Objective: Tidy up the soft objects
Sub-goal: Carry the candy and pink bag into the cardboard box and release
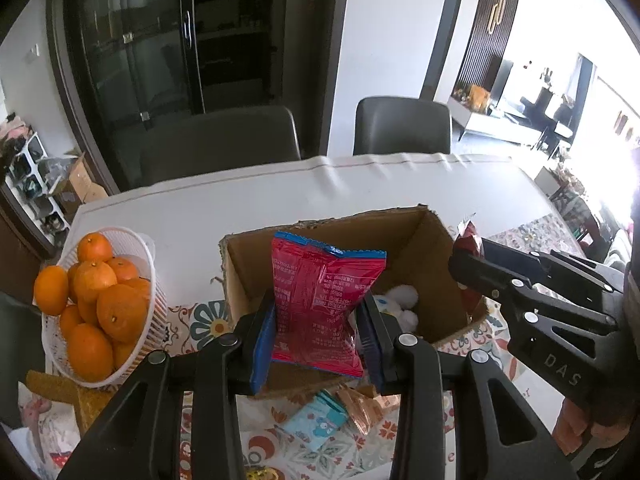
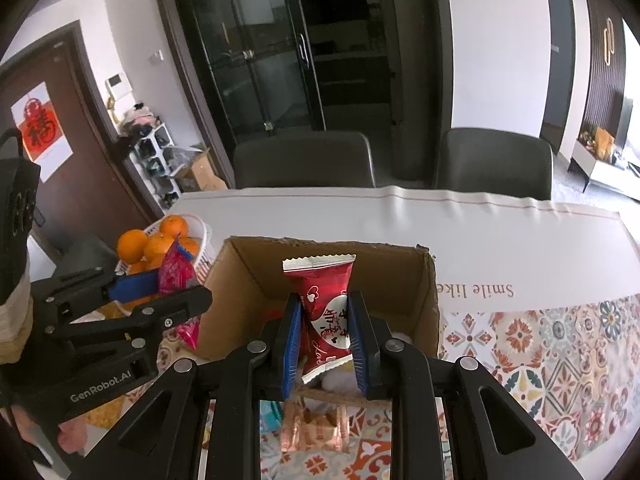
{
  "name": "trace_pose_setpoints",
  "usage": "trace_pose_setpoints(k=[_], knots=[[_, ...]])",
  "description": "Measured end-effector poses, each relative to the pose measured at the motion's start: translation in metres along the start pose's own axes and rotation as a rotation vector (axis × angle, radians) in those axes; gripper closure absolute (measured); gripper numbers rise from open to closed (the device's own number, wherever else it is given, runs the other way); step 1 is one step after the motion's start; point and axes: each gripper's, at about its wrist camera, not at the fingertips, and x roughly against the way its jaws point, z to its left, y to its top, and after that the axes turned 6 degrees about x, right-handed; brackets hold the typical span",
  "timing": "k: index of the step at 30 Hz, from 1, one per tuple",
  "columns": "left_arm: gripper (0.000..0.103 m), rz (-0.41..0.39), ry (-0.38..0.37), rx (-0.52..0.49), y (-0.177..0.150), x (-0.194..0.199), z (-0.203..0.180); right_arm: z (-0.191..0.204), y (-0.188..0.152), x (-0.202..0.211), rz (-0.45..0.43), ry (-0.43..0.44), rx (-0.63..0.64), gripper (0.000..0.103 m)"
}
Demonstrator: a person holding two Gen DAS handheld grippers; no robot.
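Observation:
An open cardboard box (image 1: 436, 240) (image 2: 430, 296) stands on the table. My left gripper (image 1: 318, 320) is shut on a pink-red snack packet with a blue top edge (image 1: 320, 300), held upright over the box's near left side; the packet also shows in the right wrist view (image 2: 176, 272). My right gripper (image 2: 325, 332) is shut on a dark red snack packet with a white heart label (image 2: 324, 312), held over the box; it shows at the box's right edge in the left wrist view (image 1: 466, 236). A white plush toy (image 1: 404, 304) lies inside the box.
A white basket of oranges (image 1: 136, 276) (image 2: 204, 236) stands left of the box. A light blue packet (image 1: 316, 420) and copper-coloured wrappers (image 1: 360, 404) (image 2: 312, 424) lie on the patterned cloth in front of the box. Two grey chairs (image 2: 304, 160) stand behind the table.

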Motion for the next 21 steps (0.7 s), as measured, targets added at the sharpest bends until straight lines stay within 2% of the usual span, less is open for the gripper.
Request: trace_pose_setpoints(k=[3,5,6,7,8,9,10,16,21], knots=[[0.065,0.016,0.013,0.01,0.006,-0.01,0.002,-0.007,0.003,-0.014,0.024,0.008,-0.027,0.079],[0.06,0.026,0.02,0.013,0.01,-0.018,0.004,-0.011,0.004,-0.022,0.036,0.013,-0.038,0.079],[0.052,0.03,0.029,0.015,0.011,-0.022,0.005,-0.013,0.004,-0.025,0.037,0.01,-0.044,0.075],[0.043,0.029,0.036,0.015,0.011,-0.024,0.007,-0.015,0.004,-0.027,0.036,0.004,-0.054,0.067],[0.041,0.026,0.048,0.017,0.01,-0.026,0.007,-0.017,0.006,-0.031,0.037,0.001,-0.06,0.061],[0.04,0.023,0.061,0.021,0.009,-0.028,0.009,-0.02,0.006,-0.033,0.042,-0.015,-0.07,0.052],[0.04,0.022,0.066,0.019,0.008,-0.028,0.01,-0.021,0.005,-0.034,0.039,-0.035,-0.076,0.051],[0.04,0.012,0.096,0.022,-0.009,-0.021,0.013,-0.016,-0.002,-0.03,0.048,-0.085,-0.041,0.051],[0.04,-0.019,0.11,0.033,-0.02,0.0,0.016,-0.005,-0.008,-0.017,0.029,-0.074,-0.023,0.051]])
